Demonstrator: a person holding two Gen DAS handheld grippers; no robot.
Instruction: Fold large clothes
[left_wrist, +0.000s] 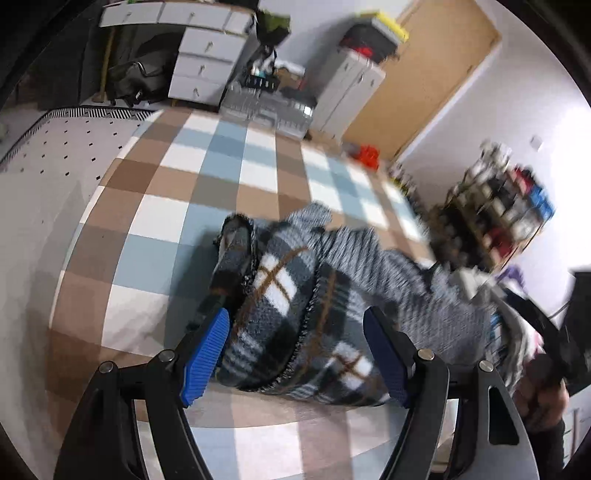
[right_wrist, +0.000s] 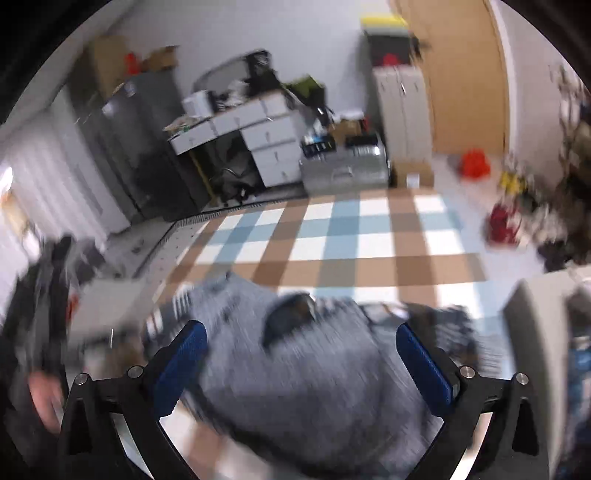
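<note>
Below us lies the garment (left_wrist: 295, 295) — a thick plaid fleece in grey, black and white with thin brown lines — bunched in rolls on the checked mat (left_wrist: 207, 177) of brown, pale blue and white squares. Our left tongs (left_wrist: 299, 354) are spread wide, the blue pads (left_wrist: 207, 354) standing on either side of the nearest plaid roll; we cannot tell whether they touch the cloth. A striped grey side of the fleece stretches away to the right, toward our other hand. From the right wrist, heavy blur hides much, yet we see the right tongs (right_wrist: 303, 365) also spread apart, with the grey cloth (right_wrist: 306, 369) filling the gap between the pads and passing under them; contact is unclear.

Beyond the mat, against the wall, stands a white drawer unit (left_wrist: 207, 70) with a dark bag (left_wrist: 136, 81) beside it, a clear plastic crate (left_wrist: 266, 107), and a pale cabinet (left_wrist: 351, 92) beside a wooden door (left_wrist: 436, 74). A small red thing (right_wrist: 474, 162) sits on the floor by the door — too blurred to name. A cluttered shelf (left_wrist: 506, 206) stands at the right wall.
</note>
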